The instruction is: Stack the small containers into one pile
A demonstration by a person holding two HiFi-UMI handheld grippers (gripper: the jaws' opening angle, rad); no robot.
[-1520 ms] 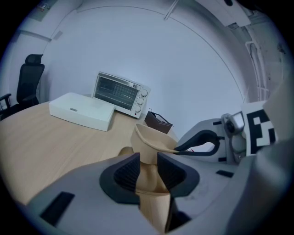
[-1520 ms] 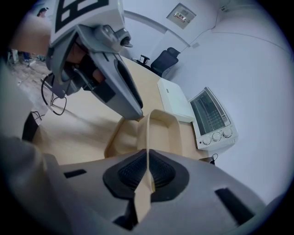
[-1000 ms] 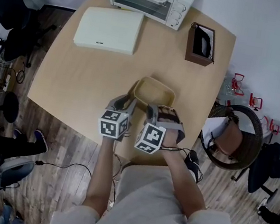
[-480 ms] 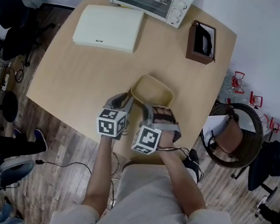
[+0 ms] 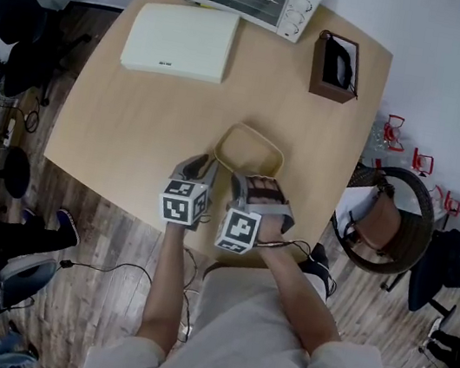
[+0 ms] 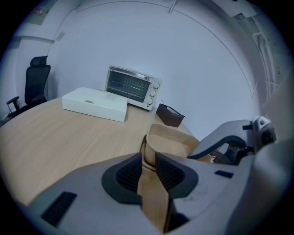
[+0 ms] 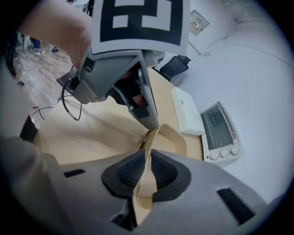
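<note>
A: Lighting?
B: Bright, even, diffuse from overhead. Faint soft shadows on table (image 5: 136, 118). No glare.
A: Quality?
B: Gripper views show fisheye bending and black corners. Near right gripper (image 7: 148, 156) soft, left floor (image 7: 41, 59) smeared.

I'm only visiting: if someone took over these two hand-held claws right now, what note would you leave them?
Left claw: jaws have just been closing; now gripping a wall of the tan rounded plastic container.
Right claw: shut on its thin wall, alongside.
Where: container at the near edge of the light wooden table.
Done: a second rim seems nested under it; pile count unclear.
Left: probably seat it and let go.
</note>
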